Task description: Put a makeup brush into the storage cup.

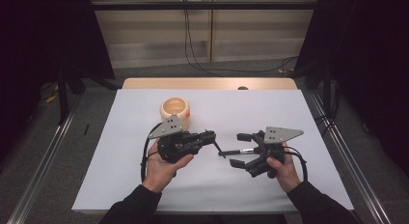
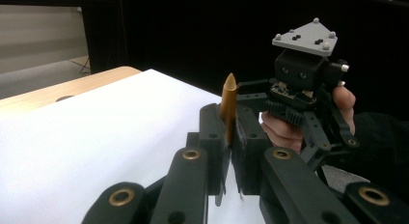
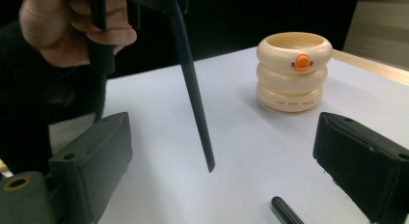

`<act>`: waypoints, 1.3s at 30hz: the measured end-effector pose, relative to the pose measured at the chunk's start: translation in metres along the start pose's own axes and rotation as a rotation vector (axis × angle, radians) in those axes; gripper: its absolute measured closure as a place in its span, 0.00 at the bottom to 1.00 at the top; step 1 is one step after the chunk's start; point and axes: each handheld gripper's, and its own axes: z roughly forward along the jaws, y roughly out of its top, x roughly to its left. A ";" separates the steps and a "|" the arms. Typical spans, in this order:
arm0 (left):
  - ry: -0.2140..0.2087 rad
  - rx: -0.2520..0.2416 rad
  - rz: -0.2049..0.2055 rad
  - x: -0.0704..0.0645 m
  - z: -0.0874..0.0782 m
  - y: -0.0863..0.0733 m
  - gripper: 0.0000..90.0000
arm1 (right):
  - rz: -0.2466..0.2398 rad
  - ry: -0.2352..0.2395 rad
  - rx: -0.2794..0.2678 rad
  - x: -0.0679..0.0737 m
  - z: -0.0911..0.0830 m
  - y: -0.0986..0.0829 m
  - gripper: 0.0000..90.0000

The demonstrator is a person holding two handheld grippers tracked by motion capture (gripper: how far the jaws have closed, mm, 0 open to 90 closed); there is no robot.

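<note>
Pen [image 3: 194,89] hung clamped in the left gripper [image 2: 226,137] above the white table [image 1: 120,151]; its cap [image 3: 284,210] lay below; right gripper [image 3: 222,156] stood open, empty; cup [image 1: 175,109] behind; next move likely picking up the cap.

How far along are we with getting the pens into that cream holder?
Done: the left gripper is shut on a dark pen, lifted off the white table, its brown end poking up between the jaws. In hand: that pen hangs tilted, well short of the cream holder. Left: carrying it to the holder, and probably picking up the second pen lying by the open right gripper.
</note>
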 end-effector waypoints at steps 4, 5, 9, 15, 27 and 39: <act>0.012 0.002 0.004 0.003 -0.004 0.001 0.94 | -0.002 -0.018 0.002 -0.001 -0.001 0.001 0.06; 0.013 -0.001 0.001 0.003 -0.004 0.001 0.94 | -0.004 -0.026 0.004 -0.002 -0.001 0.001 0.06; 0.022 0.001 -0.002 0.005 -0.008 0.002 0.94 | 0.005 -0.070 0.006 -0.005 -0.003 -0.001 0.04; 0.040 -0.001 -0.009 0.009 -0.013 0.004 0.94 | 0.005 -0.095 -0.004 -0.005 -0.008 -0.001 0.02; 0.095 -0.012 -0.010 0.017 -0.028 0.010 0.94 | 0.010 -0.209 -0.032 0.000 -0.029 -0.011 0.00; 0.128 -0.013 -0.013 0.028 -0.038 0.011 0.94 | 0.024 -0.311 -0.021 0.000 -0.058 -0.023 0.00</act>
